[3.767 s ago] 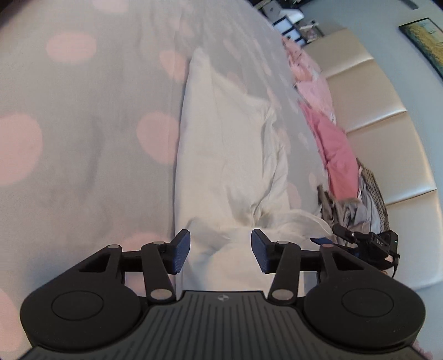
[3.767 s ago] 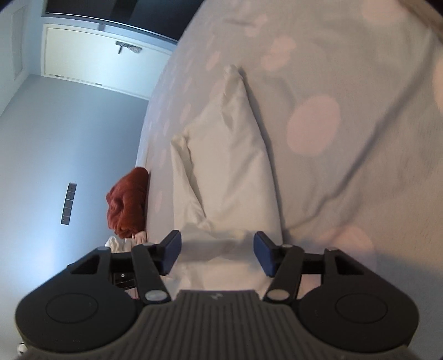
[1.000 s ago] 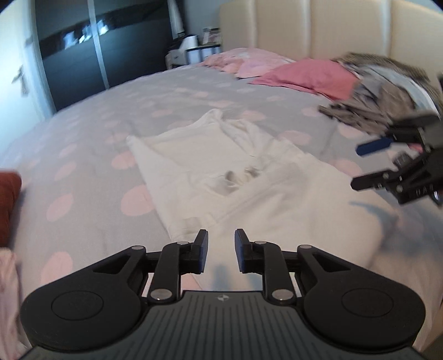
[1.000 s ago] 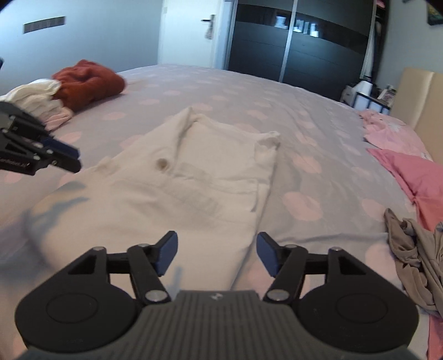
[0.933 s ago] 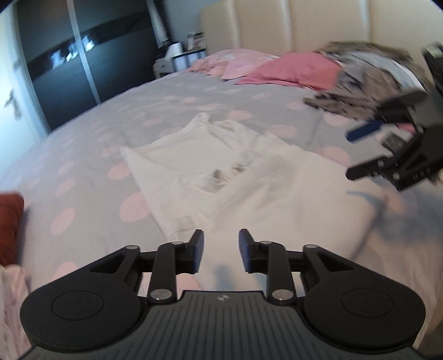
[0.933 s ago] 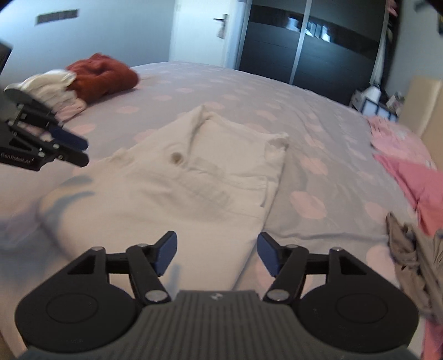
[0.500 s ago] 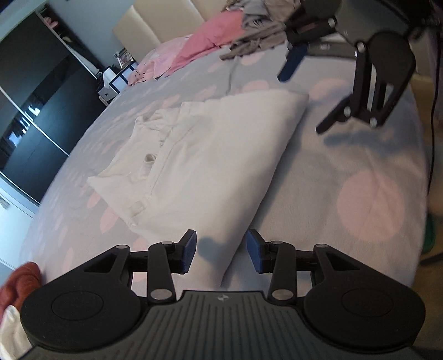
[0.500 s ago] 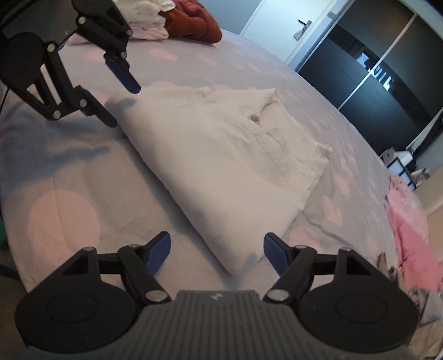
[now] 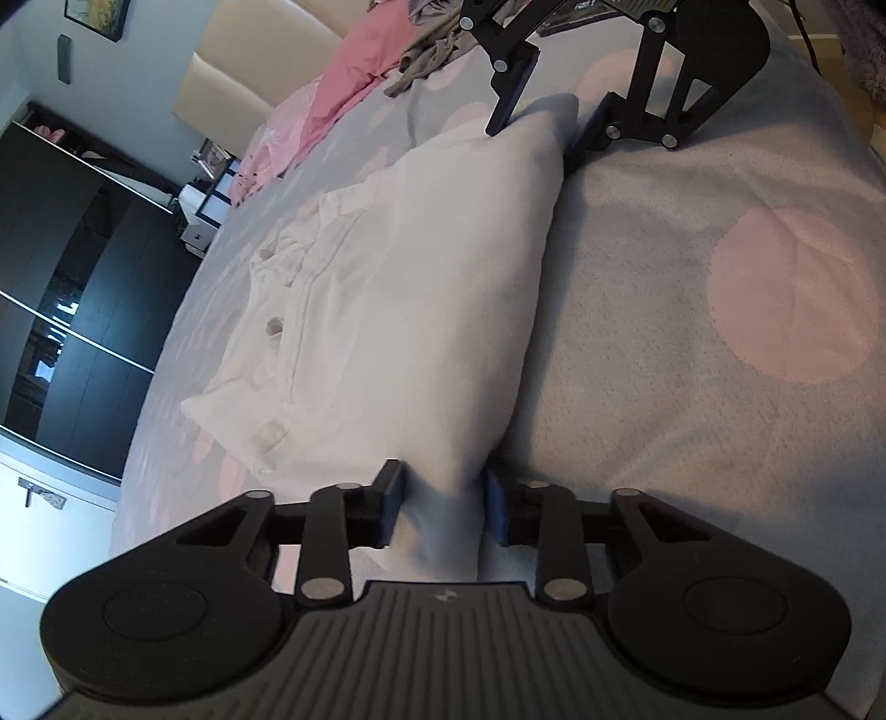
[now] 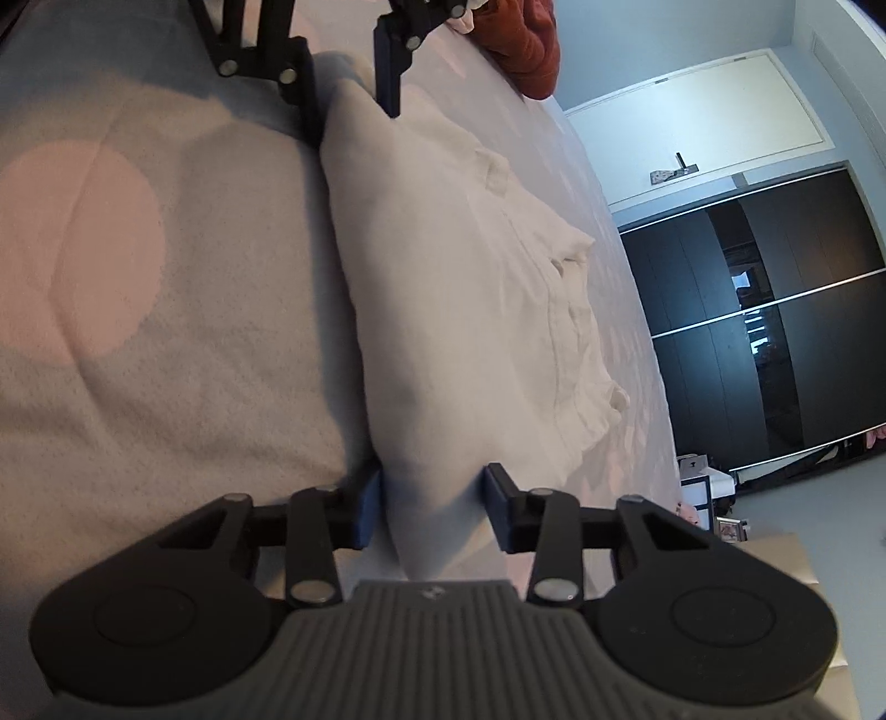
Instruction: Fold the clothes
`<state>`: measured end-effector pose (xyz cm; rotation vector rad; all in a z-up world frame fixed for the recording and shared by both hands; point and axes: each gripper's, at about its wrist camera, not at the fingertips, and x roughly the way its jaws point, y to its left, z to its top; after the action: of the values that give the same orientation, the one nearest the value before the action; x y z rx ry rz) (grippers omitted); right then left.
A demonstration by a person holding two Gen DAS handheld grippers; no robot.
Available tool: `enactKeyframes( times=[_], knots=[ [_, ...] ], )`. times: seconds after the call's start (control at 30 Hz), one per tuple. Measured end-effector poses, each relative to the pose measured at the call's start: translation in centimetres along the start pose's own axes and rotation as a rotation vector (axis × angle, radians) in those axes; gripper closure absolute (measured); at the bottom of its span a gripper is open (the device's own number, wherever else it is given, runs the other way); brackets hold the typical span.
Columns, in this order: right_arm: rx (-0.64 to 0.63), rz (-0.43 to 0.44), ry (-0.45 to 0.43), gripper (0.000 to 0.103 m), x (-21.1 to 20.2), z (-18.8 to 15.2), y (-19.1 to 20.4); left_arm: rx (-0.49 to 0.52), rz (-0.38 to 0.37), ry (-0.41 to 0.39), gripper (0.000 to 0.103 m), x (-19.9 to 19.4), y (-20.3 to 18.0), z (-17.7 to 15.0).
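Note:
A white garment (image 9: 398, 288) (image 10: 454, 277), folded into a long pad, lies on the grey bedspread with pink dots (image 9: 692, 277) (image 10: 166, 332). My left gripper (image 9: 443, 512) is rolled on its side at one end of the garment's near fold. Its jaws are closing, with a bunch of white cloth filling the gap between the pads. My right gripper (image 10: 432, 509) does the same at the other end, jaws closing on the fold's corner. Each wrist view shows the other gripper at the far end: right gripper (image 9: 545, 124), left gripper (image 10: 349, 83).
Pink clothes (image 9: 354, 72) and a grey-brown heap (image 9: 432, 50) lie by the cream headboard (image 9: 249, 72). A rust-red garment (image 10: 526, 44) sits beyond the left gripper. A dark wardrobe (image 10: 775, 321) and a white door (image 10: 692, 127) stand past the bed.
Both grippers rolled onto their sides and sank to the garment's near fold. Their jaws, empty above the bed before, now have white cloth between them and stand narrower.

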<state>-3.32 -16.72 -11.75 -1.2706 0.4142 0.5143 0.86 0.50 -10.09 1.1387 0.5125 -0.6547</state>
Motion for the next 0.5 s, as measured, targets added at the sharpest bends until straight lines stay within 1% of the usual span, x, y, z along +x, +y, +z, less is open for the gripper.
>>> enactKeyframes(
  times=[0.07,0.1,0.17,0.27,0.37,0.5],
  knots=[
    [0.012,0.008,0.001,0.069,-0.1,0.0,-0.4,-0.013,-0.014,0.002,0.088,-0.2,0.5,0.2],
    [0.018,0.012,0.002,0.073,-0.1,0.0,-0.7,-0.032,-0.023,0.004,0.090,-0.5,1.0,0.3],
    [0.057,0.023,0.007,0.076,-0.5,0.2,-1.7,-0.057,-0.036,0.004,0.093,-1.2,2.0,0.6],
    [0.103,0.032,0.011,0.080,-1.6,0.8,-3.7,-0.067,-0.054,0.019,0.094,-2.7,3.7,1.3],
    [0.120,0.069,0.016,0.081,-3.4,1.5,-5.5,-0.066,-0.083,0.020,0.094,-4.9,4.6,1.7],
    [0.137,0.151,0.040,0.081,-6.6,2.4,-6.4,-0.040,-0.150,0.031,0.094,-8.5,3.6,2.0]
  ],
)
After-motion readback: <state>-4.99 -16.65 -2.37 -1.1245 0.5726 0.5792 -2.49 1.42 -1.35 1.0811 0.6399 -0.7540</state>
